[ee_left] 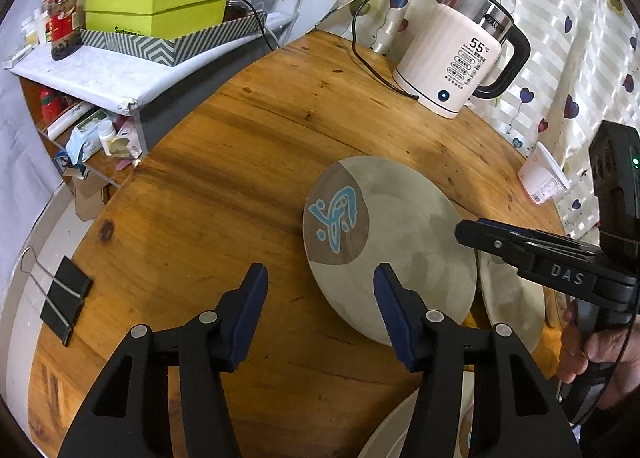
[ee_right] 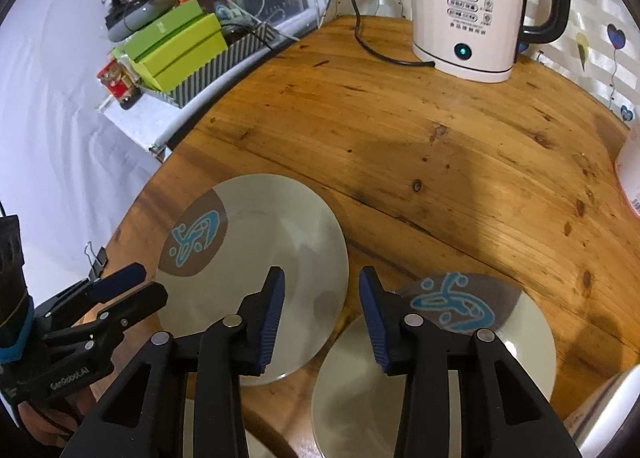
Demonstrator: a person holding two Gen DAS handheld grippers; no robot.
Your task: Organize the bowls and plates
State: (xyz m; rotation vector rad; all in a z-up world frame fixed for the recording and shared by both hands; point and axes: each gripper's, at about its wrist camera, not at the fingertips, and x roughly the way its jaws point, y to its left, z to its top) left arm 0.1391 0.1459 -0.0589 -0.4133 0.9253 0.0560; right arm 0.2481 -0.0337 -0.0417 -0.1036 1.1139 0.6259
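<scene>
While the left gripper hangs released over the table, the left plate lies under its right fingertip. Right of it, the right gripper stands released, nothing between its jaws, above the gap between that plate and the right plate.

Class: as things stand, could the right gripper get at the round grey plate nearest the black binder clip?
Probably yes: the right gripper, open, hangs over that round grey plate's rim, with nothing between.
</scene>
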